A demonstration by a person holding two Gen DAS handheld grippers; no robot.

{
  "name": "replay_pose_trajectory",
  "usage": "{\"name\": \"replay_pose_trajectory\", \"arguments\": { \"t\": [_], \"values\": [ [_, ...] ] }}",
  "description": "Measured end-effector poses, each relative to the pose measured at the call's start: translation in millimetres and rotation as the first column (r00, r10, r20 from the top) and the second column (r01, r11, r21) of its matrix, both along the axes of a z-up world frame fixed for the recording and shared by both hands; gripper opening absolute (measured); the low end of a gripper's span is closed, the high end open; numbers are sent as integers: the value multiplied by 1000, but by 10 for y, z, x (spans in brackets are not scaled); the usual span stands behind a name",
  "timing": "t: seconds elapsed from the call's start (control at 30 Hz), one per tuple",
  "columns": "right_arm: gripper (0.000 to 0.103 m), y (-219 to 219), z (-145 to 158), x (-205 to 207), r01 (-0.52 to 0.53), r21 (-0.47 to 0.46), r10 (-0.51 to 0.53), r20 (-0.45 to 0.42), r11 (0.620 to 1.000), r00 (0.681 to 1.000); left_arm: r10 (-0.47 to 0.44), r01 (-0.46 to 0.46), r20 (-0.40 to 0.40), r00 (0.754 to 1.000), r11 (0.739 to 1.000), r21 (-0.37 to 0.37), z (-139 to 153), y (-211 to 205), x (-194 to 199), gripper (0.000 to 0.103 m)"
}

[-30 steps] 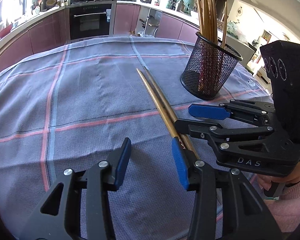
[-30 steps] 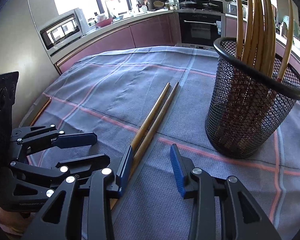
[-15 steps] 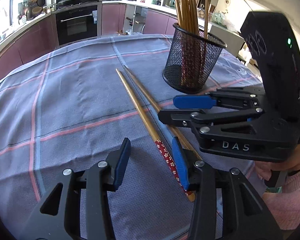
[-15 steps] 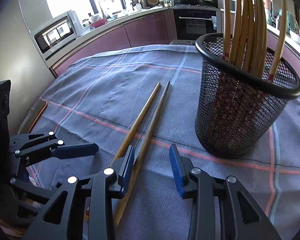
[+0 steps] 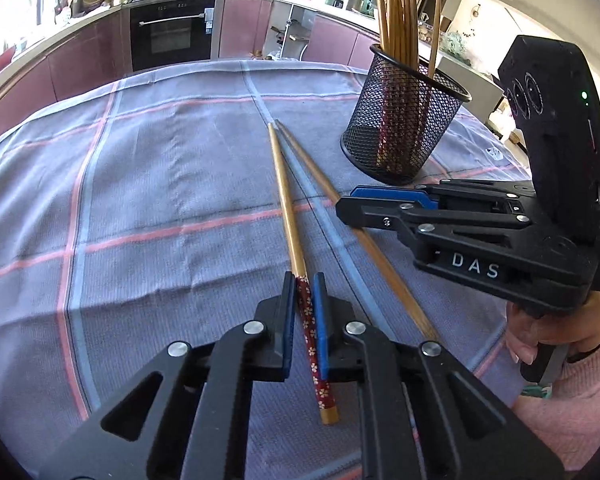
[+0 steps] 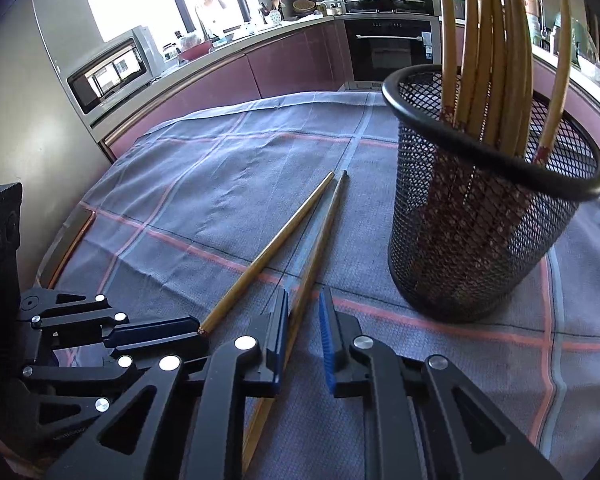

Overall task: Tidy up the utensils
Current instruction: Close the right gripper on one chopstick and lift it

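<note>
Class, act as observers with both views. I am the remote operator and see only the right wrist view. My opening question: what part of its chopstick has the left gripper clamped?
Observer: The left gripper is shut on the red flowered handle of the left chopstick.
Operator: Does any handle show behind the pads?
Observer: Yes, its plain wooden butt pokes out toward the camera.
Operator: What holds my gripper?
Observer: A hand in a pink sleeve holds the right gripper, whose jaws are closing with the other chopstick between them.
</note>
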State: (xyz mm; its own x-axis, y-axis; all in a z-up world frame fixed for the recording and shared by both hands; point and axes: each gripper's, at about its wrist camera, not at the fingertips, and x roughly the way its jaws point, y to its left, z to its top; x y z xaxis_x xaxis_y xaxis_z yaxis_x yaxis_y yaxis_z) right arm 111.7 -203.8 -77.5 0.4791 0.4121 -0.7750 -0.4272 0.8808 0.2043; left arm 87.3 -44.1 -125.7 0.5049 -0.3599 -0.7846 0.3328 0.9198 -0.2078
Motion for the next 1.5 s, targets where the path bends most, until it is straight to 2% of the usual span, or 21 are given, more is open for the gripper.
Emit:
{"name": "replay_pose_trajectory", "arguments": {
  "t": [0.1,0.13,0.27,0.4,0.67,0.8,0.87,1.13,1.23,1.37,1.5],
  "values": [
    [12,-8,-2,-3,2,-2,-2,-5,1000,1000,-18,18,-15,1000,1000,-5,5,-10,-33,11],
    [13,-5,-3,0,4,-3,-4,-5,1000,1000,-21,21,-18,1000,1000,-10,7,-9,-28,17],
    [15,15,-3,46,16,-14,-16,3,1000,1000,-19,19,2,1000,1000,24,21,-49,43,24],
    [16,32,-11,115,27,-15,-27,8,1000,1000,-20,19,15,1000,999,50,30,-88,185,25],
    [15,15,-32,201,39,-3,-39,12,999,999,-20,19,12,1000,998,61,8,-160,436,22],
    [12,-37,-40,207,52,31,-52,1,998,999,-10,10,7,1000,998,54,-1,-177,471,10],
    [8,-78,-49,211,67,70,-66,-15,995,998,-3,2,9,1000,999,51,2,-180,471,9],
    [7,-156,29,133,86,107,-87,-1,991,996,22,-22,4,1000,999,27,-3,-139,456,8],
    [6,-159,66,88,57,129,-56,-5,990,998,22,-22,3,1000,1000,22,0,-127,437,8],
    [5,-96,41,55,16,114,-14,-20,993,1000,12,-12,-1,1000,1000,18,2,-139,394,8],
    [8,-101,29,73,26,93,-23,-25,995,999,0,0,0,1000,999,35,-1,-164,383,8]
  ]
}}
